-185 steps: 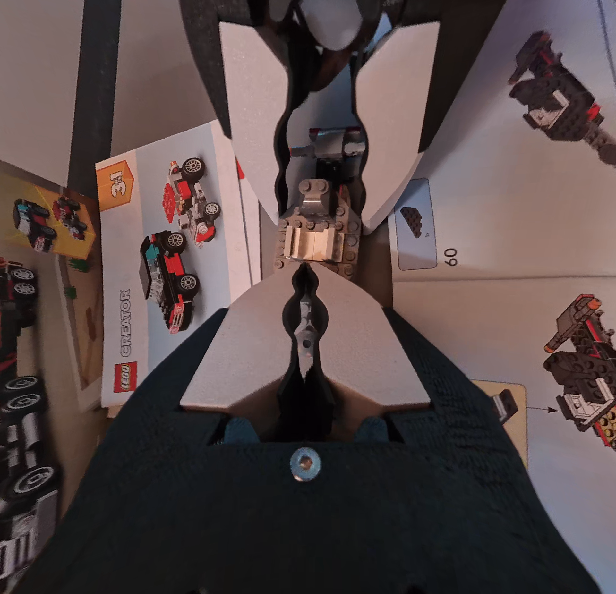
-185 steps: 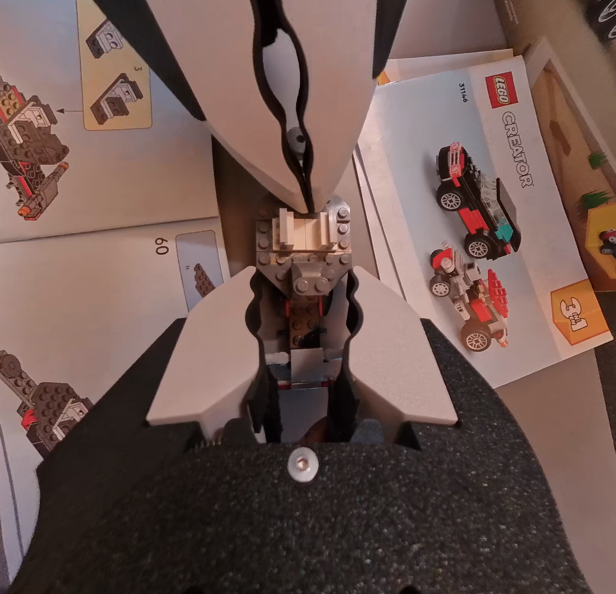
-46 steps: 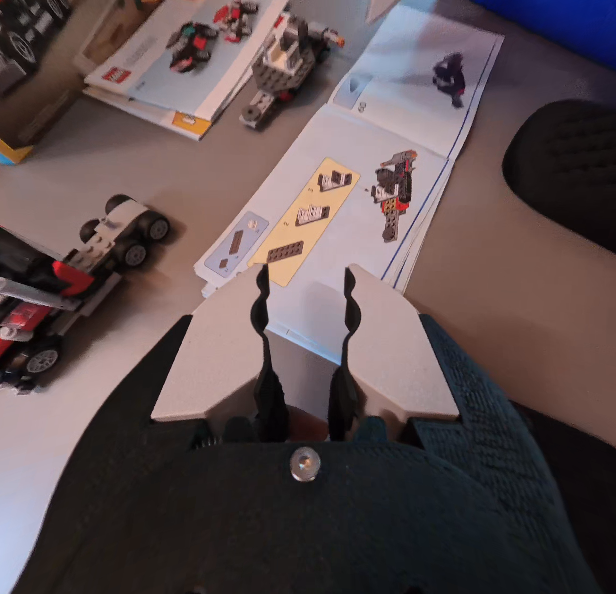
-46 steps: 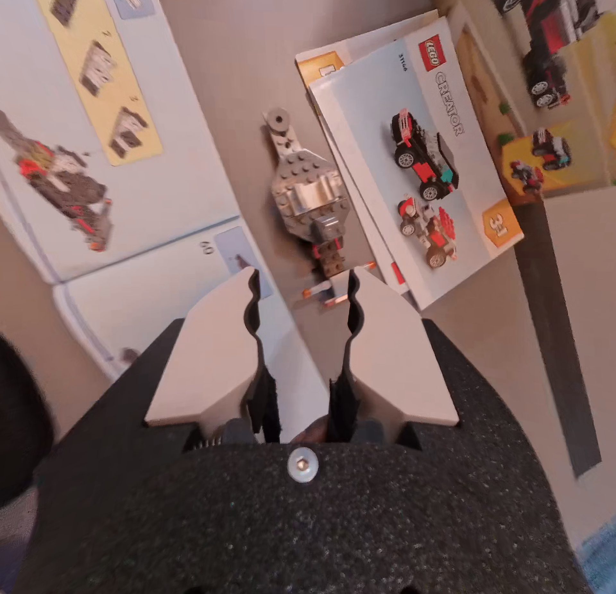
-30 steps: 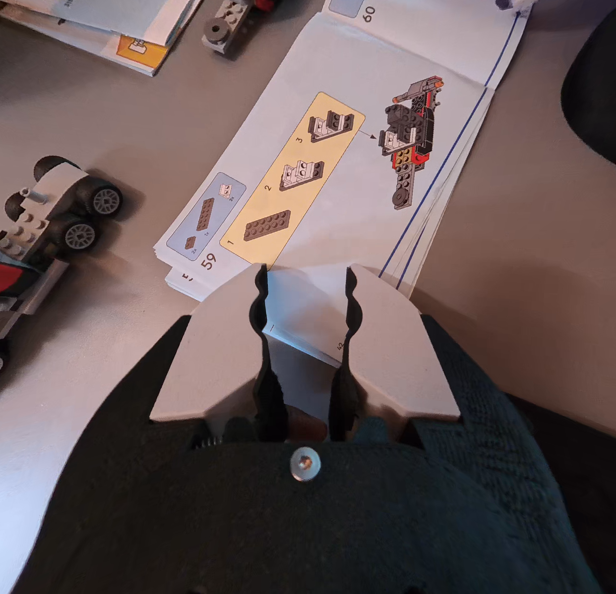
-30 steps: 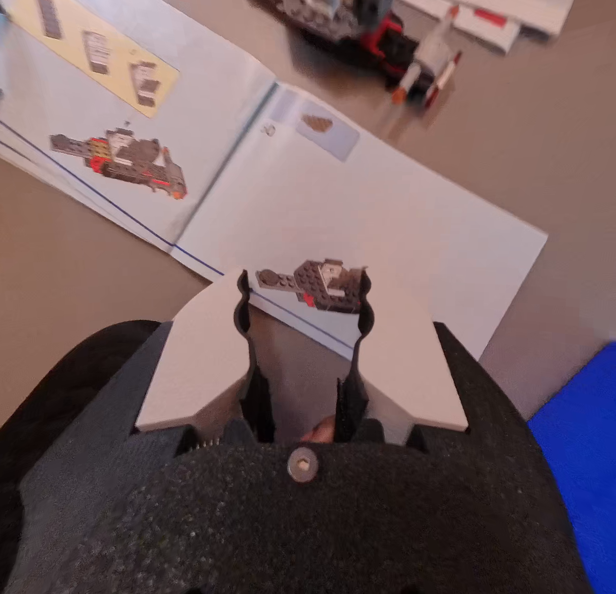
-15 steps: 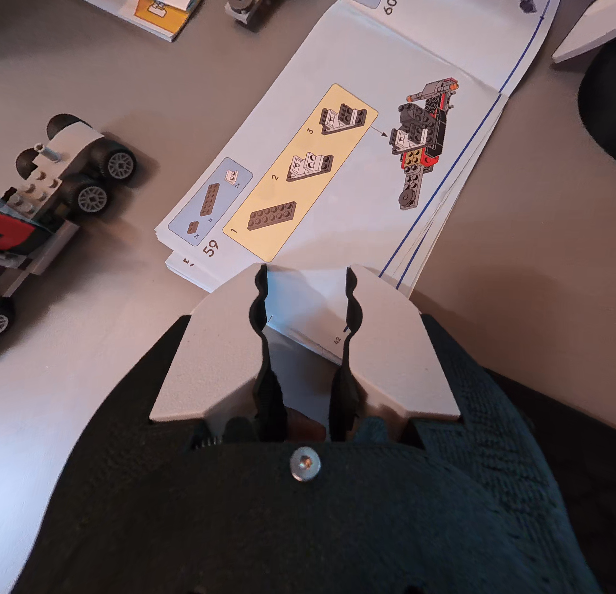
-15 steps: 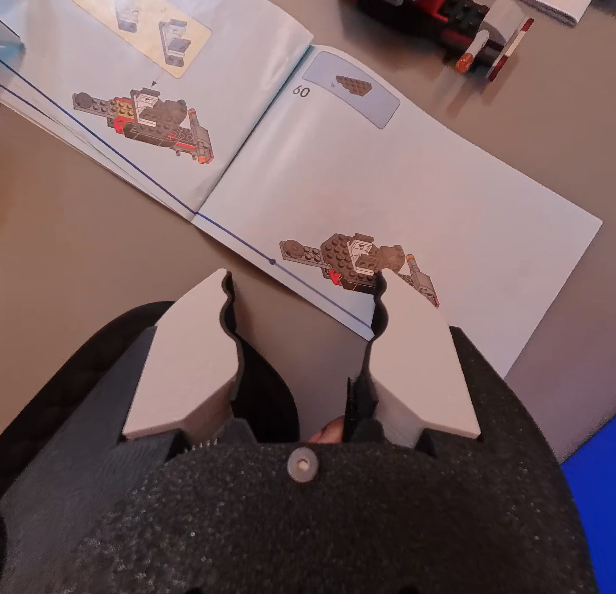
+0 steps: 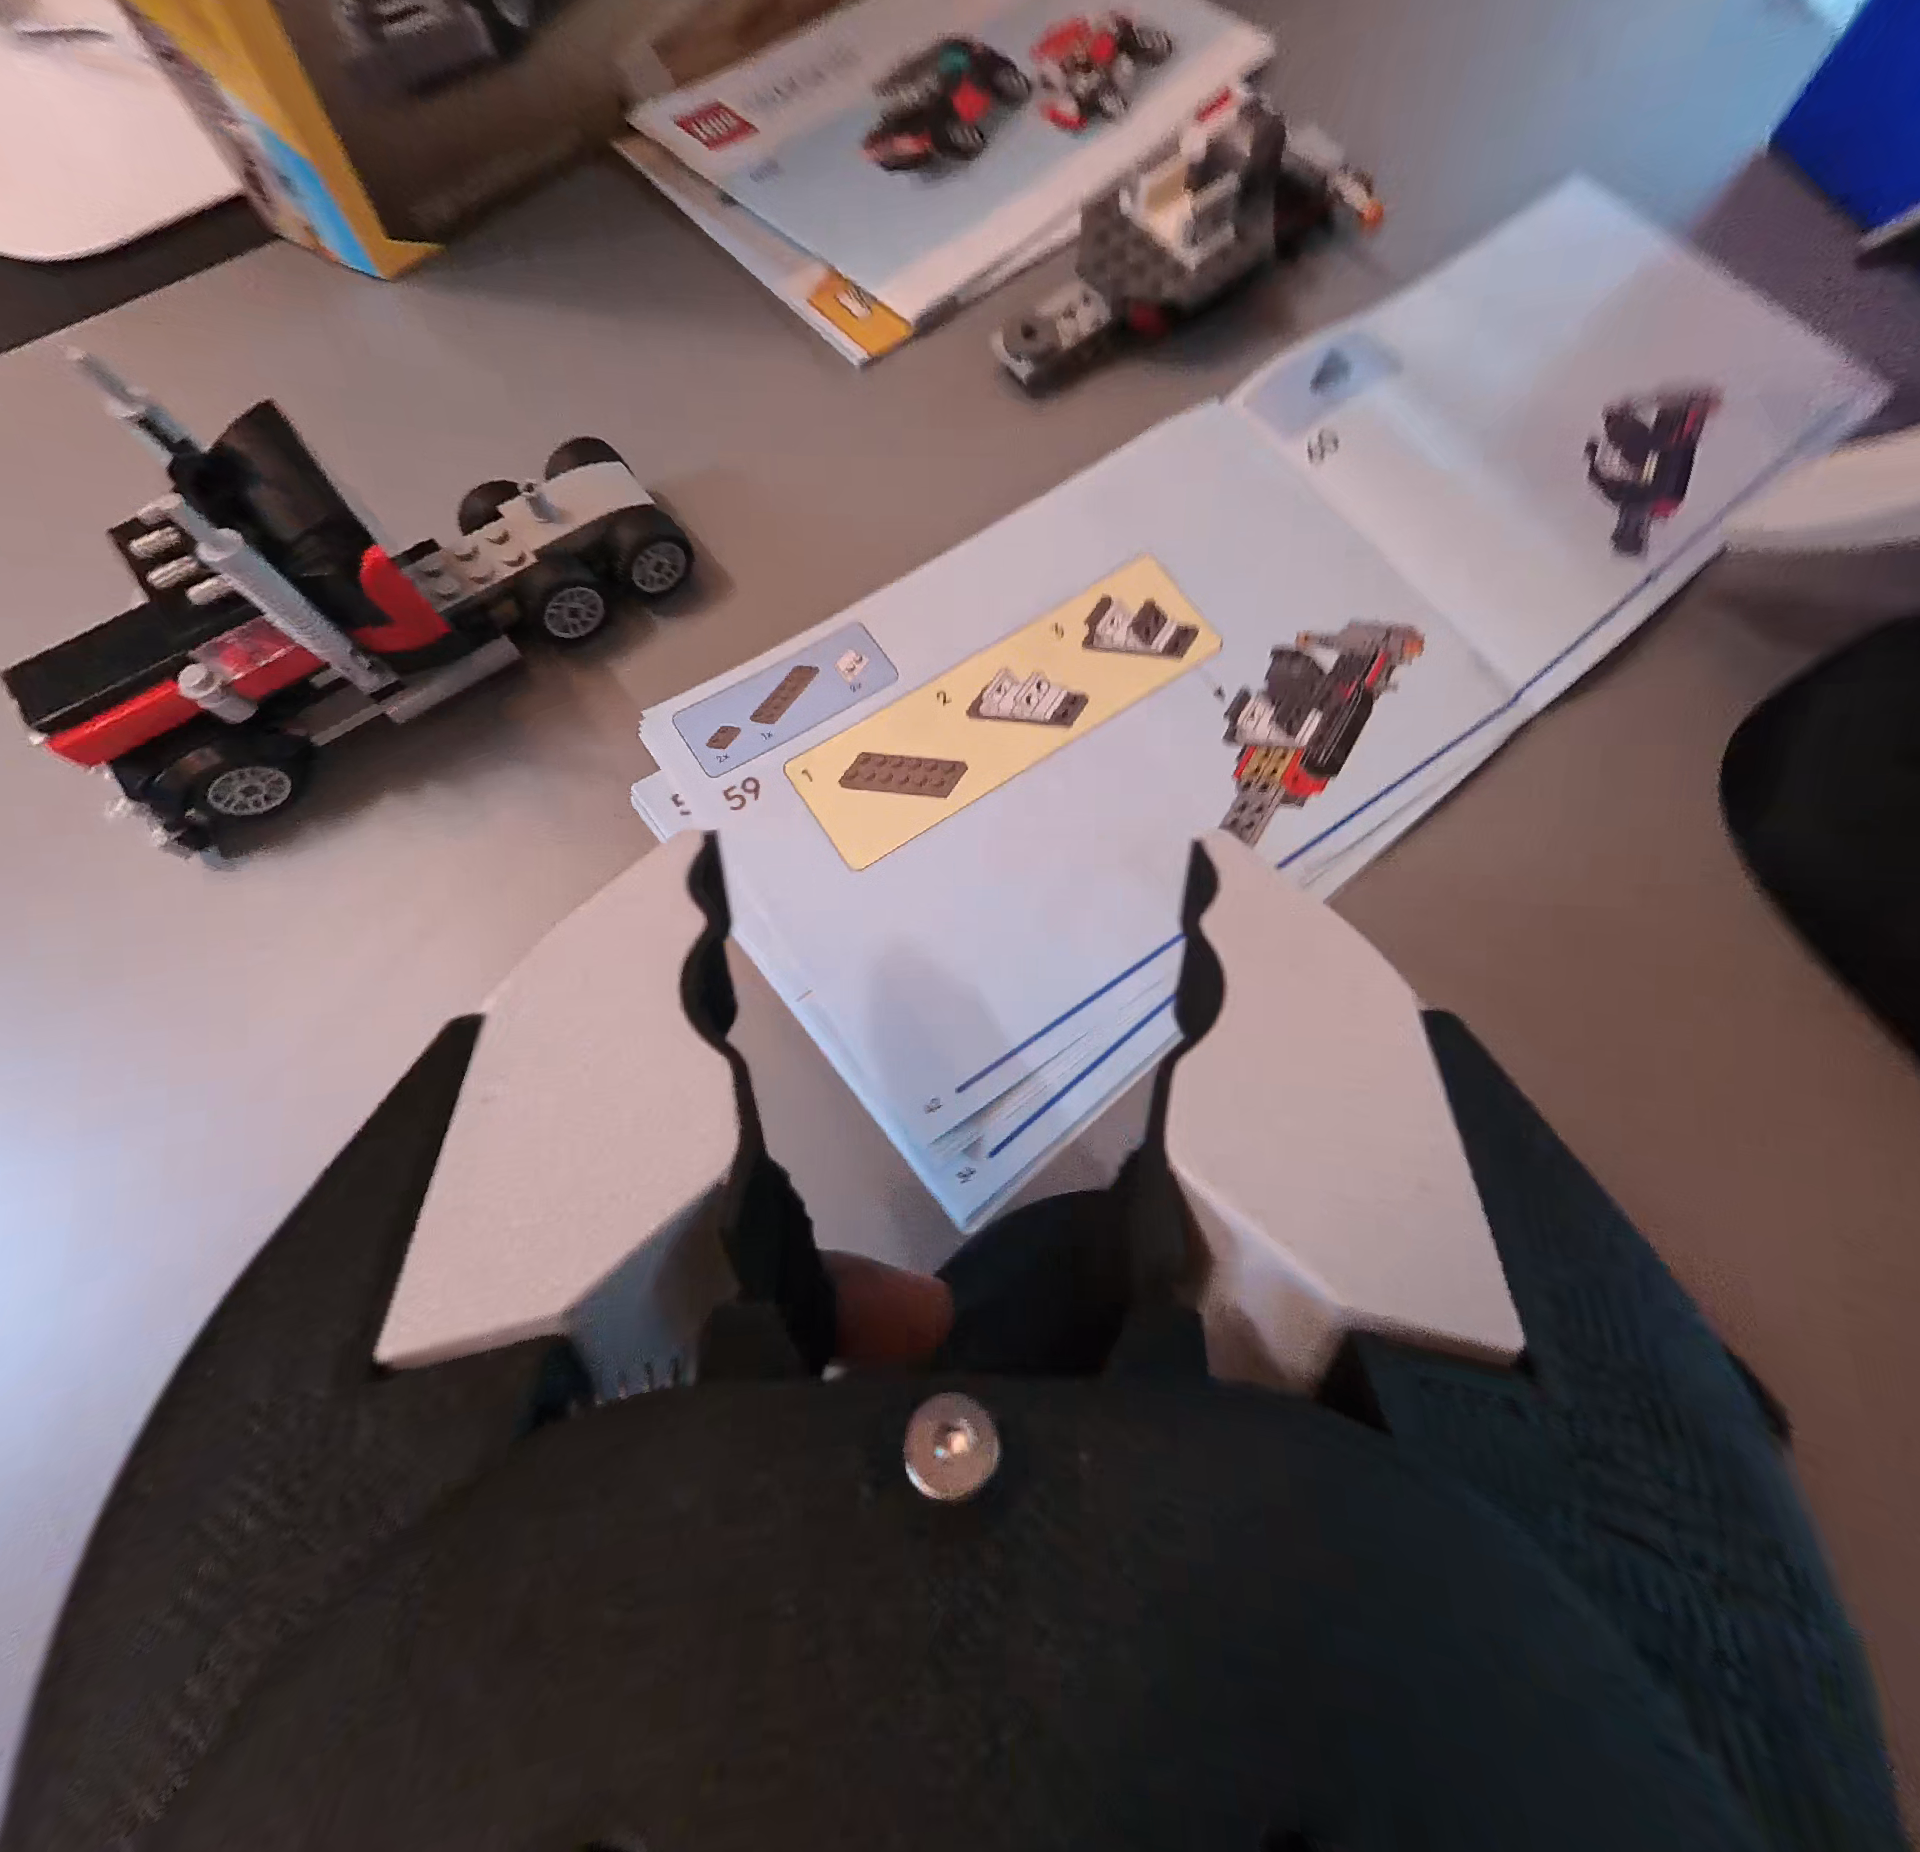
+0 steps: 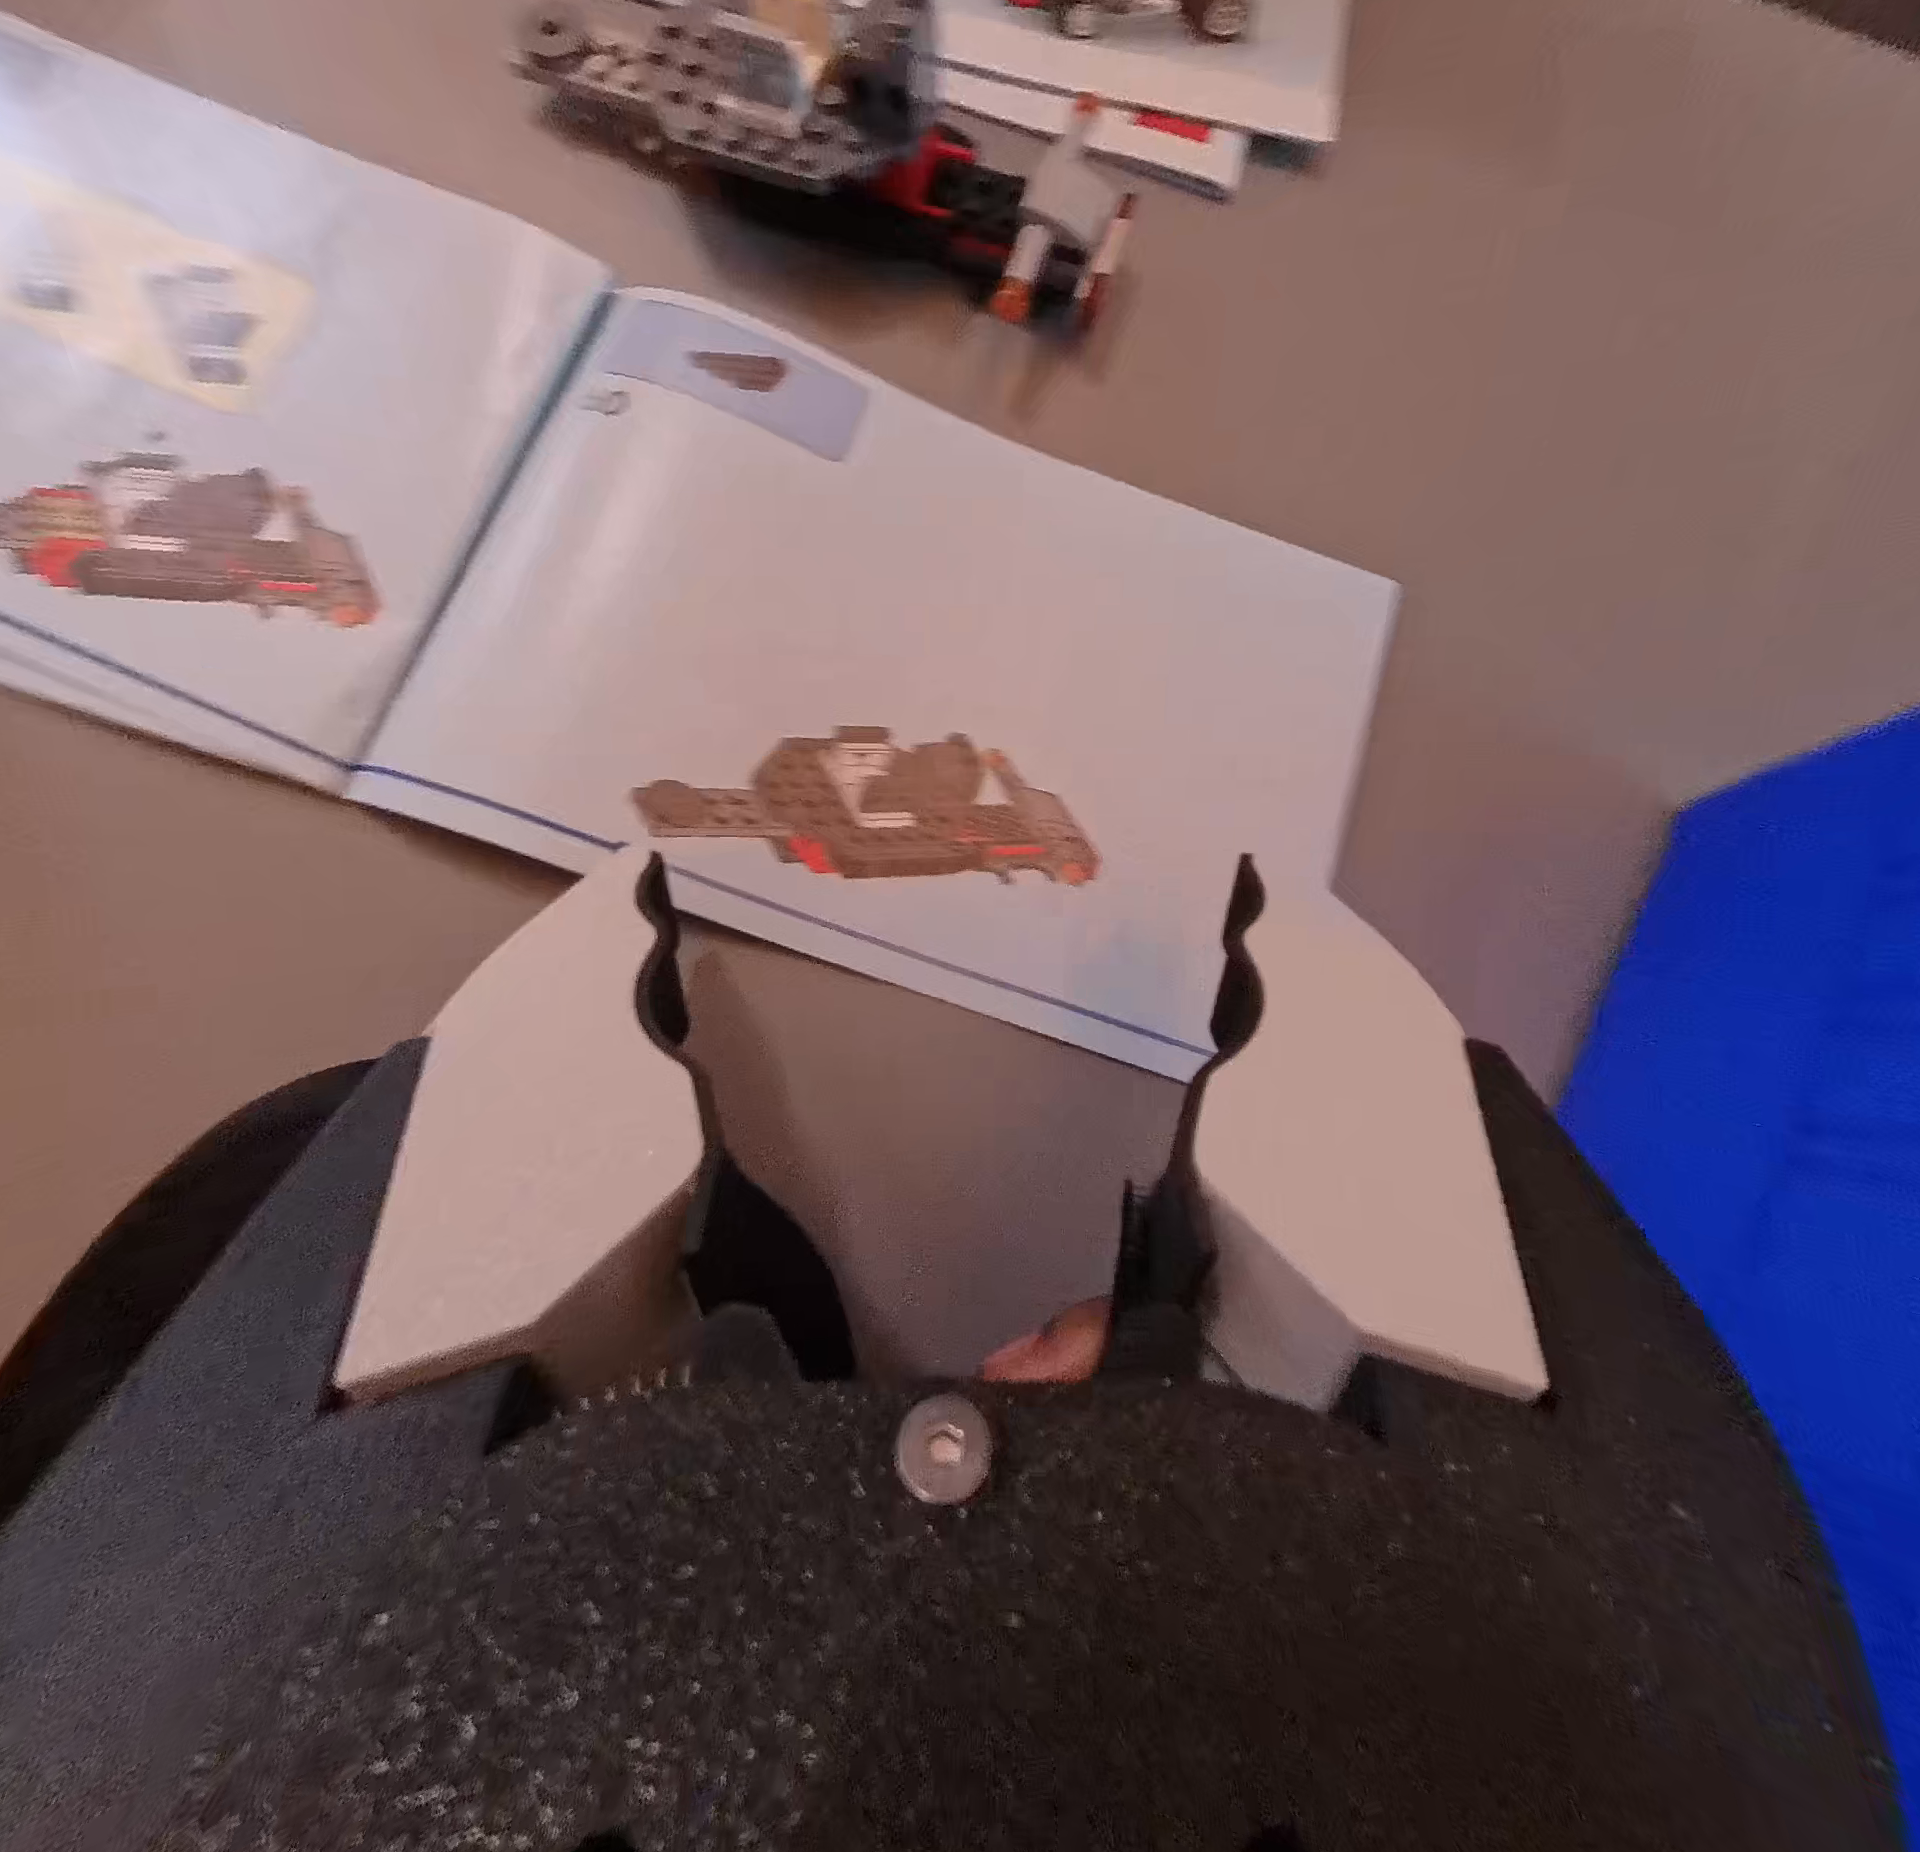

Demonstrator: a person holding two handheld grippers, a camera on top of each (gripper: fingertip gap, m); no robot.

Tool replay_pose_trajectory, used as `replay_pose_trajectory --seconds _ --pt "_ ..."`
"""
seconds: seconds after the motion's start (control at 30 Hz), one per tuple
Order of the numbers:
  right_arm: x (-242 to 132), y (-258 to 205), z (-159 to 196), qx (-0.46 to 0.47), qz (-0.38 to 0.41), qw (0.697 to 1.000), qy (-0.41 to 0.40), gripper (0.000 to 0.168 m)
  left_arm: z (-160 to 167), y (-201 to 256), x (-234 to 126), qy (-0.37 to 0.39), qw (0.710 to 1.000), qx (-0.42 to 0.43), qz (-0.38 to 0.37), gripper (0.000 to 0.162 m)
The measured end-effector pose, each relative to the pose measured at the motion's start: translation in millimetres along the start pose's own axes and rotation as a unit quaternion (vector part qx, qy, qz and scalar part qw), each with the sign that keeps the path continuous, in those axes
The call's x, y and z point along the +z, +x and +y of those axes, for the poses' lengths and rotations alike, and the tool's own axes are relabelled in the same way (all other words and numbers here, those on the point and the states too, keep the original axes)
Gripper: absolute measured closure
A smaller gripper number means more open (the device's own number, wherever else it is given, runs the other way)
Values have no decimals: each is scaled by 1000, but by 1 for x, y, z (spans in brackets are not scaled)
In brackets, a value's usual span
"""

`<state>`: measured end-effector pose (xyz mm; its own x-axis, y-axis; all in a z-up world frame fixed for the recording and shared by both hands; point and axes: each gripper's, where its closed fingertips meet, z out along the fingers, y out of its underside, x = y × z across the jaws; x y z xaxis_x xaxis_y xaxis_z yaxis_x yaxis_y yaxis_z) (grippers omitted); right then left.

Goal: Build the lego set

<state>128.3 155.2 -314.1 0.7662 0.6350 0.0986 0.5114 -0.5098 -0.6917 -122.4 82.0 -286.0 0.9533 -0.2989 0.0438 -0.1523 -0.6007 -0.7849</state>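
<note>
Left wrist view: the left gripper [image 9: 951, 872] now stands with its jaws spread wide and empty; half a second ago the gap between them was narrow. The view has also pulled back and tilted up, so more of the grey tabletop [image 9: 187, 1075] shows. The open instruction booklet [image 9: 1039, 929] lies flat below the jaws, its near corner between the fingers. The black-and-red lego truck [image 9: 312, 618], earlier cut off at the left edge, is now fully in view, well apart from the booklet toward the left edge of the tabletop. A partly built grey lego assembly [image 9: 1174, 233] sits beyond the booklet, just beside a stack of closed booklets [image 9: 935, 161]. A yellow-edged box [image 9: 312, 88] stands at the far left corner and is cut off by the picture's edge. The far right page and the assembly are motion-blurred.

Right wrist view: the right gripper [image 10: 945, 877] has its jaws wide apart, a little wider than half a second ago, and holds nothing. It hovers over the near edge of the open instruction booklet's right page. The lego assembly, grey with red and black parts, lies beyond the far edge of the booklet; blur hides its detail. A blue surface [image 10: 1766, 1075] fills the right side, cut off; its kind cannot be told.
</note>
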Motion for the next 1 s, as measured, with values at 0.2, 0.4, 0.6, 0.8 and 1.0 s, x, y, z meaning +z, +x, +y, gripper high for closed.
replay_pose_trajectory --seconds 0.2,0.4,0.6,0.8,1.0 --pt "-13 11 -4 47 53 997 35 23 4 3 -8 21 994 -38 -97 17" --pt "-19 -4 -16 53 35 996 70 20 1 9 -25 75 986 -79 -123 17" --pt "-30 -27 -42 26 18 993 118 20 -7 9 -47 113 977 -75 -163 17" --pt "-45 -56 -51 -5 1 989 149 20 -5 25 -71 131 971 -56 -190 17" --pt "-61 -83 -50 -14 -13 984 175 20 2 36 -90 151 967 -60 -197 17"
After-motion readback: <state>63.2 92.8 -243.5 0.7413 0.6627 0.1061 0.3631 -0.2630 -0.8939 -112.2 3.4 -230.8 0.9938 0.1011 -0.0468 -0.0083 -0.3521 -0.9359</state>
